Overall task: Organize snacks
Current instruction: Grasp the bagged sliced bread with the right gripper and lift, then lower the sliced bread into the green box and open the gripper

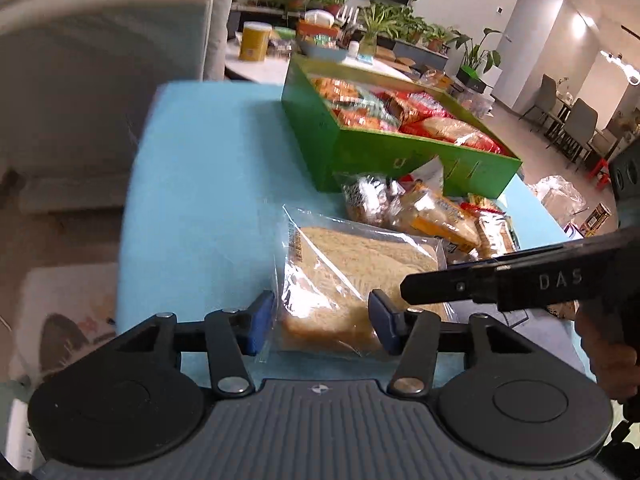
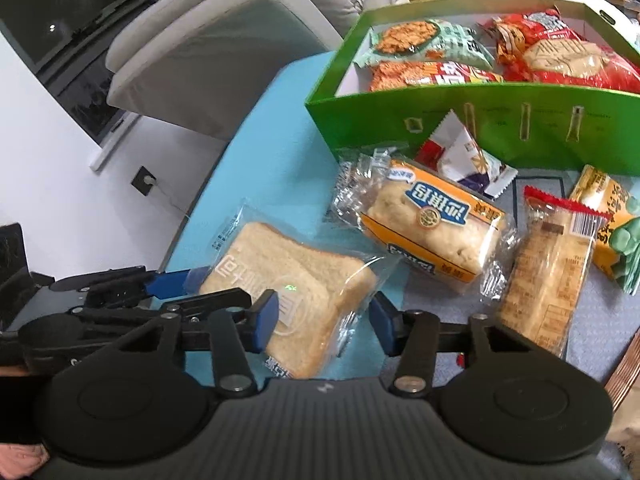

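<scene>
A clear bag of sliced toast (image 1: 340, 276) lies on the light blue table (image 1: 208, 168); it also shows in the right wrist view (image 2: 296, 280). My left gripper (image 1: 322, 326) is open with its blue pads either side of the bag's near end. My right gripper (image 2: 323, 322) is open too, its pads straddling the same bag's near corner. A green box (image 1: 384, 148) holding several snack packs stands further back; it also shows in the right wrist view (image 2: 480, 120). Loose packs lie before it: an orange-labelled bun (image 2: 432, 232), a red-edged cake (image 2: 548, 276), a white wrapper (image 2: 464, 156).
A grey sofa (image 2: 224, 56) stands left of the table. A second table behind holds a yellow can (image 1: 254, 40), a bowl and plants. Dining chairs (image 1: 572, 120) stand at the far right. The table's left edge drops to the floor.
</scene>
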Demonstrator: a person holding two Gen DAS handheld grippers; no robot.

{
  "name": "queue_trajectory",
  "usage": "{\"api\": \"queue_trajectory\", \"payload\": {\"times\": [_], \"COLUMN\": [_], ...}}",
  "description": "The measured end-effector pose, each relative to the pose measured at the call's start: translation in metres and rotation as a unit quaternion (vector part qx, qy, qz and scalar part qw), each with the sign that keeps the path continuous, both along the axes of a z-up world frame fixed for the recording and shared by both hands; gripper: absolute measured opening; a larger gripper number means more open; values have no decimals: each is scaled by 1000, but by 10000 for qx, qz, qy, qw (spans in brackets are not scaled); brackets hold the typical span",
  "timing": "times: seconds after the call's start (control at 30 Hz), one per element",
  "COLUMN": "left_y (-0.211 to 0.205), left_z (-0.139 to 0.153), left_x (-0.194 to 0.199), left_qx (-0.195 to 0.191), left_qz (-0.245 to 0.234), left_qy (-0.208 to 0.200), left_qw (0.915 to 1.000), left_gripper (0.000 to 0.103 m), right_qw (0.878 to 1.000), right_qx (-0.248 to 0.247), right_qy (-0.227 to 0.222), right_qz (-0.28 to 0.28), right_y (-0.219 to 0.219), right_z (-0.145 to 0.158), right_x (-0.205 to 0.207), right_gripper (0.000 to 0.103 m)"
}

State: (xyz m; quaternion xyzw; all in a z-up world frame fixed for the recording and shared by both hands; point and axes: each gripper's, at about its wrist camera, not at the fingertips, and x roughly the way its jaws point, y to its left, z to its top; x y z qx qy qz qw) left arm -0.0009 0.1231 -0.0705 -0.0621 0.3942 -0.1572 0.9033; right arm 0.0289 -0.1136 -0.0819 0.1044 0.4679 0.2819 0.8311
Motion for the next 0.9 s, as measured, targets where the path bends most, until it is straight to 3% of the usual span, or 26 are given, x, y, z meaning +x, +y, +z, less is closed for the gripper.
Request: {"api": "queue_trajectory", "payload": {"times": [0.23, 0.53, 0.73, 0.9], "left_y": [-10, -52, -76, -87], "left_z": [38, 75, 78, 75], "left_x": [-11, 28, 69, 100], "left_qx": [60, 213, 194, 184], "left_qz": [72, -147, -227, -165], "left_qy": [-504, -1127, -1166, -1100], "left_qw": [9987, 9933, 9927, 9936], "left_gripper": [48, 48, 48, 48], "right_qw": [9985, 9919, 9875, 9866], "right_qx": [209, 326, 309, 463], "right_qy": [-505, -1187, -1435, -1374], "right_qz": [85, -326, -567, -742], "right_y": [-7, -38, -60, -71], "right_z": [31, 69, 76, 69], "right_x": [-3, 24, 55, 84], "right_gripper": [65, 65, 65, 65]}}
